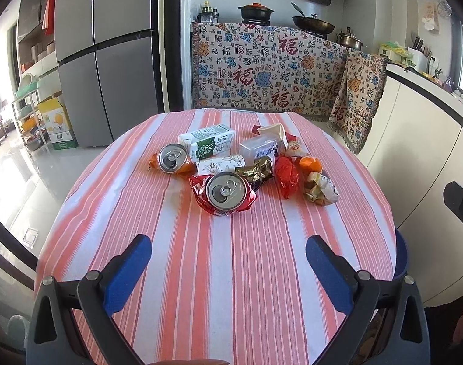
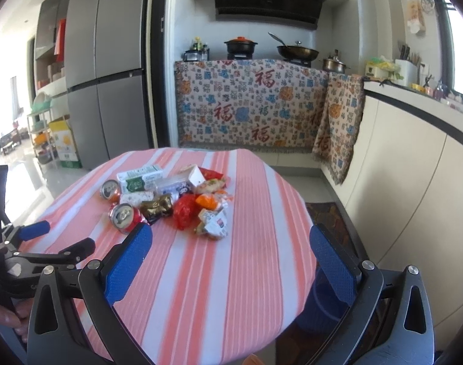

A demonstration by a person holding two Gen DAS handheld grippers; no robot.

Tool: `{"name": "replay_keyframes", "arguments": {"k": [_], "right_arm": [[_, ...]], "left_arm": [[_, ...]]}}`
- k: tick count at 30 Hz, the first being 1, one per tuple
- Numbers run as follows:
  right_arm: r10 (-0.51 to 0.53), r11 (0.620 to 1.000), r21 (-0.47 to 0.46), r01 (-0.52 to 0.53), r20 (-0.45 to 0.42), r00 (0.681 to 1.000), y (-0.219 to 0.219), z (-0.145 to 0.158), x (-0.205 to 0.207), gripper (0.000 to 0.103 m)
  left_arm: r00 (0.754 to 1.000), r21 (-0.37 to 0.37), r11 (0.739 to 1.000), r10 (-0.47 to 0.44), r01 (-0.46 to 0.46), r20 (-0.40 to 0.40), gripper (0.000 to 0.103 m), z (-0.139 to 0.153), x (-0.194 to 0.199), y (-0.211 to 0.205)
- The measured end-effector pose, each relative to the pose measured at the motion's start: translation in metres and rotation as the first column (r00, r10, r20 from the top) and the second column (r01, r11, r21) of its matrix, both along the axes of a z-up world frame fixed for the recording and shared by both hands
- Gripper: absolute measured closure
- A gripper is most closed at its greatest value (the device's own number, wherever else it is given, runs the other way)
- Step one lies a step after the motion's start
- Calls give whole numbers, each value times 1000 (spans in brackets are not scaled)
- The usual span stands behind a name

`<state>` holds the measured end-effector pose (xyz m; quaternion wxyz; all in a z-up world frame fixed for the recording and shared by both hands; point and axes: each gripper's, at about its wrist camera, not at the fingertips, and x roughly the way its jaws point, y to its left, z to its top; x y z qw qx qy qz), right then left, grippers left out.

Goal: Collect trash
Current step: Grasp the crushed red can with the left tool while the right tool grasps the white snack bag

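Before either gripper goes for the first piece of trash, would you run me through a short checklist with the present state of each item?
1. Left gripper open and holding nothing: ok.
2. Right gripper open and holding nothing: ok.
3. Red can nearest, top facing the left camera, with bare striped tablecloth before it: ok.
4. Red can free of neighbours: not ok, a crumpled red wrapper lies under it and the gold wrapper crowds it.
5. Blue bin below the table's right edge: only partly seen, opening cannot tell.
6. Grippers apart from each other: ok.
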<state>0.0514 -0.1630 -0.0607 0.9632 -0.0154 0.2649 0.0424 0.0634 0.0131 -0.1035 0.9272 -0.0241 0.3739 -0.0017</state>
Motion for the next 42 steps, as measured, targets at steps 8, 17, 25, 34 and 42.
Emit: {"name": "replay_keyframes", "arguments": {"k": [8,17,25,34,42], "right_arm": [[-9,1000,-5,8,-46,999,-2,-19,15,0],[24,999,-28,-29,-148,989,10,-66,53,0],[54,996,-44,-74,-349,936,21,-141,110,0],[71,996,-25,-87,-386,920,20,-162,133,0],[76,997,-1,-83,-375,924,21,-164,134,0]], "left_arm": [[1000,23,1000,13,-12,-19,0,-8,9,-2],[997,12,999,30,-30,-70,0,-32,34,1],[984,5,999,53,-53,-168,0,-83,72,10],[975,45,997,70,-62,-209,0,-106,86,7],[980,53,997,72,-63,-188,0,-107,85,8]]}}
